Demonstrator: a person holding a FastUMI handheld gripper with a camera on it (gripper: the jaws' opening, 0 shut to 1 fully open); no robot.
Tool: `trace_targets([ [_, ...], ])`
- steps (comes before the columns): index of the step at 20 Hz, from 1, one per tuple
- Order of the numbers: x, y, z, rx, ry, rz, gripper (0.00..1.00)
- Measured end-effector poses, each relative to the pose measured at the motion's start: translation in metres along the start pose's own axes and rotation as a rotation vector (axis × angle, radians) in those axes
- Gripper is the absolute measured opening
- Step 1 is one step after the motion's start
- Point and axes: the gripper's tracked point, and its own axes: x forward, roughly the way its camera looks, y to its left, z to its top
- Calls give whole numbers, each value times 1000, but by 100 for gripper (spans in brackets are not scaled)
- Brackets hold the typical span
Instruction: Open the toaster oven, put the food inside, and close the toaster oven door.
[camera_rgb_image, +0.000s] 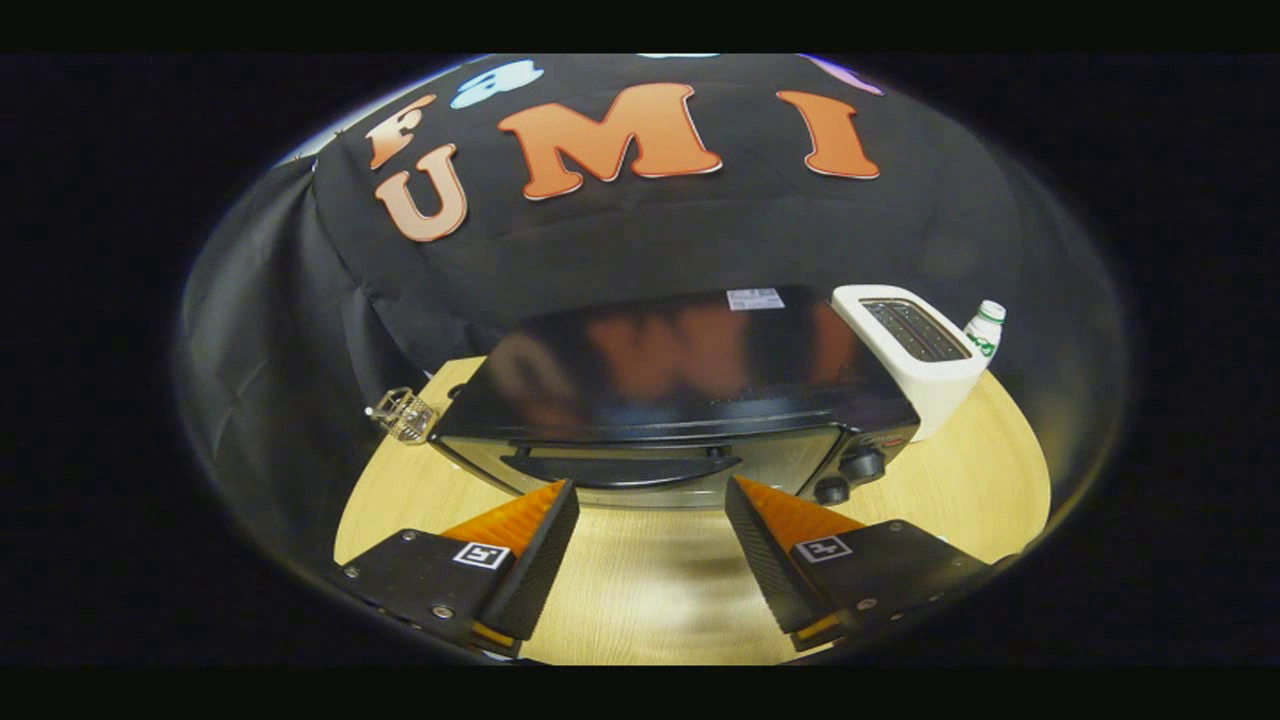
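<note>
Toaster oven (680, 400) dead ahead at twelve o'clock — glossy black top, door shut, one long handle (620, 467), two knobs (848, 476) at its right. My gripper (650, 505) hangs spread wide, empty, just short of it. One white toaster (915, 355) and one bottle (985, 328) at two o'clock.

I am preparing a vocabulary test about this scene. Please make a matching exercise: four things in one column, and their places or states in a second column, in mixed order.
1. toaster oven
2. white toaster
3. bottle
4. gripper

a. behind the white toaster
b. open, holding nothing
c. door closed, just ahead of the fingers
d. beside the oven's knob end

Pairs: 1-c, 2-d, 3-a, 4-b
</note>
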Motion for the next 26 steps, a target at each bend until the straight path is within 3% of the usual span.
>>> trace_targets([
  [7, -51, 7, 87, -87, -268, 11, 95],
  [16, -163, 28, 213, -159, -663, 43, 98],
  [26, -241, 25, 282, -169, -884, 25, 98],
])
